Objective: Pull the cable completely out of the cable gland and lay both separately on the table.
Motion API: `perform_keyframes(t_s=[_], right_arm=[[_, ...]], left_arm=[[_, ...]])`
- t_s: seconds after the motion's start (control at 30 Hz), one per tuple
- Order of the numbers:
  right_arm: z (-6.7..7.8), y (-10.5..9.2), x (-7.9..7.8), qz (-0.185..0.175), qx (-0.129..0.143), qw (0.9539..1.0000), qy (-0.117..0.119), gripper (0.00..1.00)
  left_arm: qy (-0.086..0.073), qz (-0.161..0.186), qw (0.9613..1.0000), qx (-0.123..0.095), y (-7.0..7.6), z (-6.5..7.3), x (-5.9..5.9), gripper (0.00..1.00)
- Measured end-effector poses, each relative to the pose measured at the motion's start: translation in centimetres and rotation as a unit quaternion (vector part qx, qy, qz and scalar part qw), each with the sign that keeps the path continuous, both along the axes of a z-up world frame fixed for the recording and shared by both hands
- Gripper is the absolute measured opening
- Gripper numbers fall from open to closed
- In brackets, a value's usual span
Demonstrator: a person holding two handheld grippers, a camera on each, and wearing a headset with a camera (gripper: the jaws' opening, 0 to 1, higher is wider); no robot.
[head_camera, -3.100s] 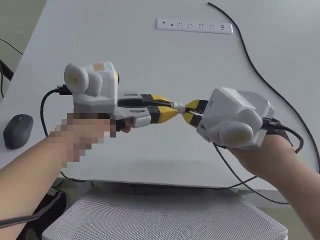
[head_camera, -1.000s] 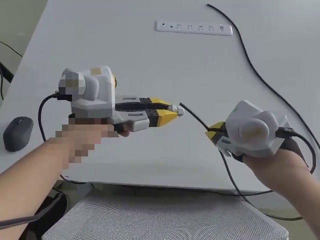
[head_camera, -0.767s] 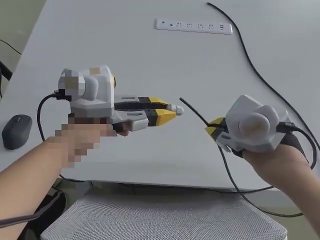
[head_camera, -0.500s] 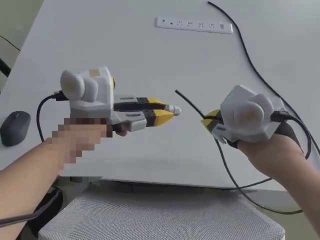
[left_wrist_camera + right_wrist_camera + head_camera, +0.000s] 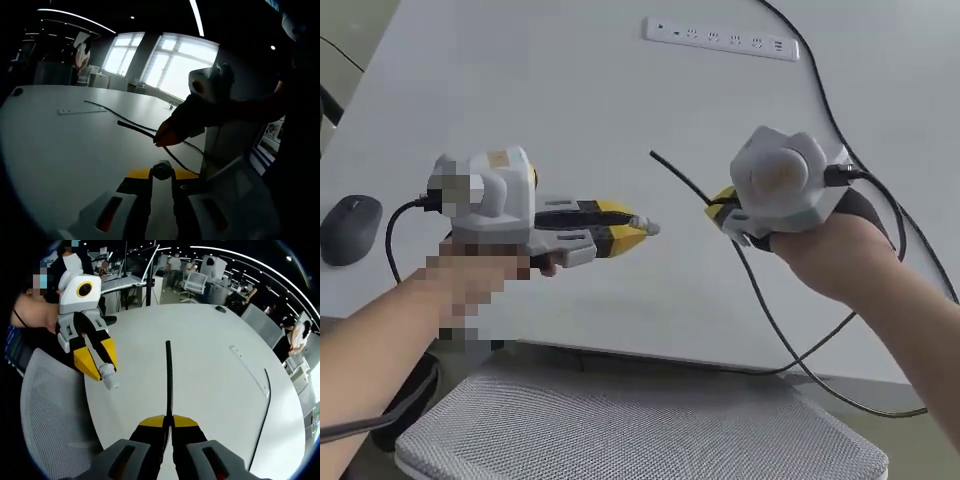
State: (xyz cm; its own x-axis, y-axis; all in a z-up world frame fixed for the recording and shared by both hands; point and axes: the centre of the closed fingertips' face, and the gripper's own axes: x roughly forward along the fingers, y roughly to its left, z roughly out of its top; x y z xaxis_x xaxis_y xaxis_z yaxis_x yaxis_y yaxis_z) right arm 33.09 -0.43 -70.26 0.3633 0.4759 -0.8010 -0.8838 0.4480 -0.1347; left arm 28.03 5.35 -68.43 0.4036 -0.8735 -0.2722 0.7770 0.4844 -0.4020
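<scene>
Far left of the gland (image 5: 649,228), a mouse (image 5: 350,215) lies on the table (image 5: 570,90). The left gripper (image 5: 634,229) is clamped on the gland, which sticks out past its yellow tips, held in the air near the table's front edge. Just right of the gland and apart from it, the cable (image 5: 680,178) slants up to a free end that touches nothing. Its lower part is pinched in the right gripper (image 5: 719,205), whose 2 jaws are closed on it. A power strip (image 5: 725,40) lies well beyond the gland, at the table's far side. The left gripper view shows the gland's round end face between the jaws, with the cable crossing past it. The right gripper view shows the gland from the side as a pale stub, left of the straight cable, with a mesh chair seat (image 5: 50,400) below.
</scene>
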Motion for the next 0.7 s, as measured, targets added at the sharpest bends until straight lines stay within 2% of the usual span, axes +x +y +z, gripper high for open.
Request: perform_keyframes(t_s=[0.1,0.37,0.6,0.7], right_arm=[[0.0,1.1,0.4,0.009,0.000,1.0000,0.003,0.00],[-0.9,4.3,1.7,0.035,-0.008,0.9993,0.008,0.00],[-2.6,7.2,2.6,0.067,-0.031,0.9972,0.014,0.00],[-3.4,8.4,2.7,0.072,-0.029,0.9966,0.027,0.00]], left_arm=[[0.000,0.003,1.0000,0.007,0.6,-1.0,-0.2,0.15],[0.009,0.022,0.9997,0.006,2.3,-3.3,-0.2,0.15],[0.023,0.036,0.9990,0.014,3.7,-6.3,-0.4,0.15],[0.027,0.042,0.9986,0.014,4.4,-7.5,-0.5,0.15]])
